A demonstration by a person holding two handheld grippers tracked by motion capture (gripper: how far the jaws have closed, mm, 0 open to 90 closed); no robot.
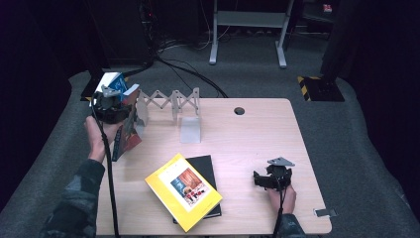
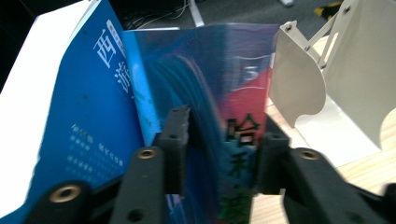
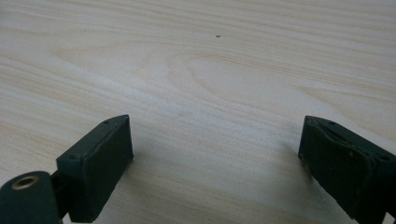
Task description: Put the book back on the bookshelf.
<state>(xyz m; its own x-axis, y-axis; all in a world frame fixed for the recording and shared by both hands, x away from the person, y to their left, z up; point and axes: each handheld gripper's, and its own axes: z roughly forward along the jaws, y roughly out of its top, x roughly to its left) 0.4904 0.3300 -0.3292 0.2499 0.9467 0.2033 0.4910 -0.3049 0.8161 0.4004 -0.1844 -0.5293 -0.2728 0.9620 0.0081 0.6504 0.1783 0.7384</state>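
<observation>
At the table's far left corner my left gripper (image 1: 111,106) holds an upright book with a dark blue and red cover (image 1: 130,134). In the left gripper view its jaws (image 2: 224,149) stand on either side of that book (image 2: 219,79), and the pads touch its covers. A second blue book with white characters (image 2: 88,102) leans right beside it. The white folding book rack (image 1: 168,101) stands just to the right, its rounded end plate (image 2: 299,79) close to the held book. My right gripper (image 1: 262,179) rests near the front right, open over bare wood (image 3: 210,70), nothing between its jaws (image 3: 215,163).
A yellow book (image 1: 183,191) lies on a black book (image 1: 205,166) at the front middle of the wooden table (image 1: 257,144). A cable hole (image 1: 239,110) sits near the far edge. Cables and a metal stand lie on the floor beyond.
</observation>
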